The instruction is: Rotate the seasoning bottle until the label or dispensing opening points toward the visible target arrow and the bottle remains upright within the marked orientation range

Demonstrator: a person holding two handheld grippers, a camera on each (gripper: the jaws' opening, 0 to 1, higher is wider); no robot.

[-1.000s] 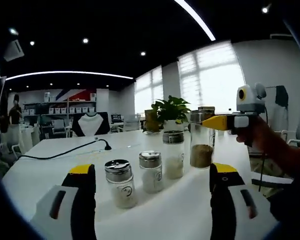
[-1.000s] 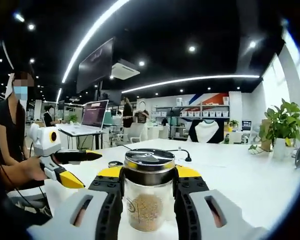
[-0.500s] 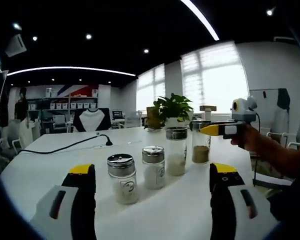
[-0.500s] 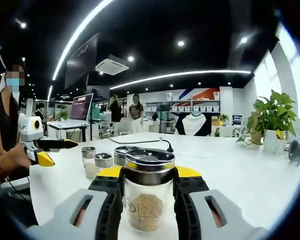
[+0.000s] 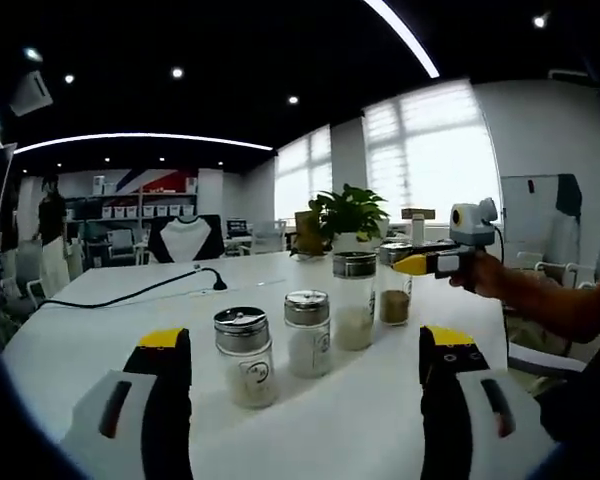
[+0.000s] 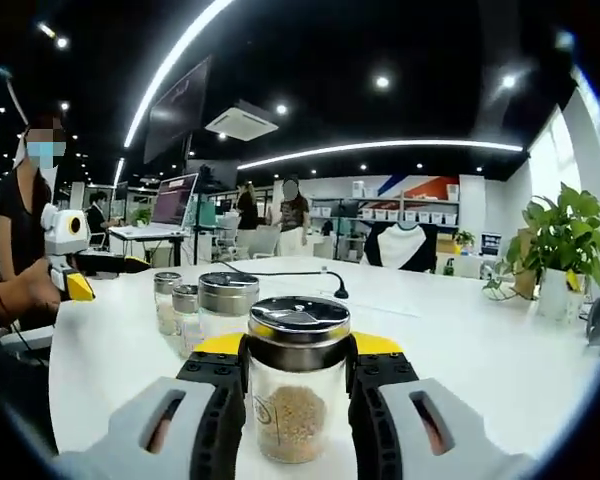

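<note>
Right claw clamped on seasoning bottle

Left gripper view: left gripper (image 5: pixel 305 385) jaws apart, empty; three shakers (image 5: pixel 308 334) stand upright ahead between them on the white table (image 5: pixel 100 330).
Right gripper view: right gripper (image 6: pixel 298 385) jaws clamped on the seasoning bottle (image 6: pixel 298 385), upright; left gripper off to the left

no readable text, round logo marks on the seasoning bottles (image 5: pixel 245 357) too blurred to read

Four bottles (image 5: pixel 246 355) stand in a row (upright) on the table (image 5: pixel 100 330).
</note>
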